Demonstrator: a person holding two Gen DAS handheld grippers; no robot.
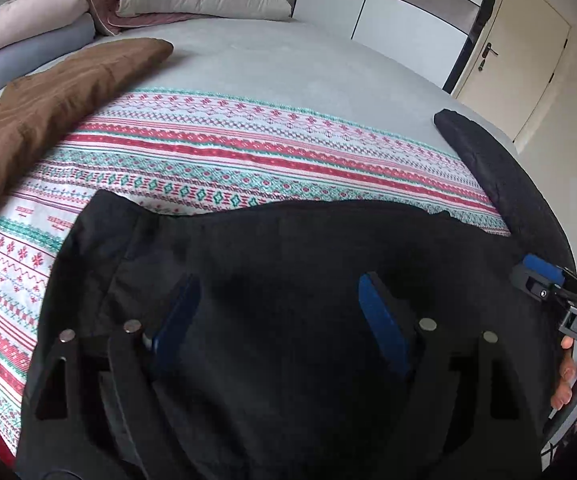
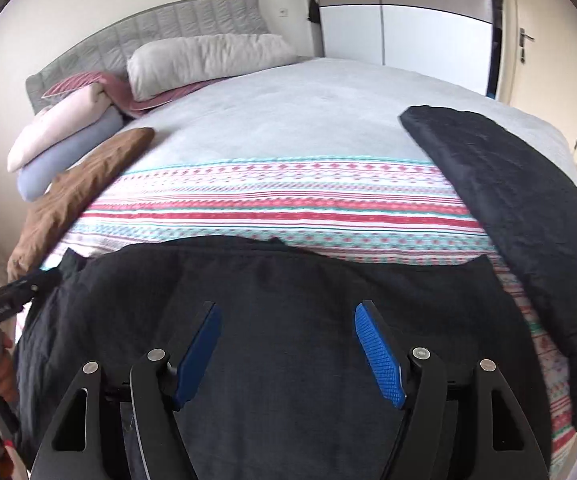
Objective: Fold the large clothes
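Observation:
A dark navy garment (image 1: 272, 248) lies on the patterned blanket (image 1: 224, 148) at the near edge of the bed. In the left wrist view my left gripper (image 1: 278, 284) hangs over it with its blue pads wide apart and nothing between them. My right gripper shows at the right edge (image 1: 544, 276). In the right wrist view the same garment (image 2: 288, 280) lies under my right gripper (image 2: 288, 312), which is open and empty above the cloth. My left gripper (image 2: 38, 280) shows at the garment's left edge; its jaws are hard to read there.
A brown garment (image 1: 48, 108) lies on the left of the bed. A dark quilted garment (image 2: 520, 208) lies on the right edge. Pillows and rolled bedding (image 2: 88, 120) sit by the headboard. A wardrobe (image 2: 408, 12) and a door (image 1: 528, 60) stand beyond.

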